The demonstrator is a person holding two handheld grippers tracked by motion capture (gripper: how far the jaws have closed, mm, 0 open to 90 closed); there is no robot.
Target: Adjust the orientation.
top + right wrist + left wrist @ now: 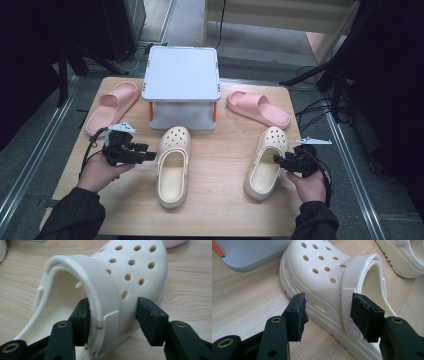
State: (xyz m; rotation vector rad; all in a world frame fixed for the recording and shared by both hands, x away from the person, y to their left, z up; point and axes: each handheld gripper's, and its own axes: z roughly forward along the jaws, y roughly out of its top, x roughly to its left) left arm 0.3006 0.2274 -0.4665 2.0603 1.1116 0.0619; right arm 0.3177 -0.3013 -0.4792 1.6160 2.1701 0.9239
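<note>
At the far left of the table lies a pink slide, toe toward the far edge, well apart from your hands.

Your left tool sits just left of the left cream clog, level with the clog's middle and pointing right at its side. In the left gripper view its jaws stand wide: one black pad hangs over the bare wood beside the sole, the other reaches over the side wall near the strap's round rivet, and I cannot tell whether that pad touches. The clog's edge lies between them, not pinched. This clog rests flat, perforated toe toward the far side, heel toward you.

Behind it, at the far middle of the table, stands a grey box with orange trim at its corners, the clog's toe just short of its near face.

The right cream clog lies right of centre, toe far and leaning a little to the right, heel near. Your right tool comes in from the right at its near half. In the right gripper view the jaws straddle the clog's side and the strap folded forward there: one pad is inside the opening, against the strap's inner face, the other stands clear outside the wall. The jaws are wide, with no squeeze on the clog.

A second pink slide lies at the far right, angled across the table, just beyond this clog's toe.
</note>
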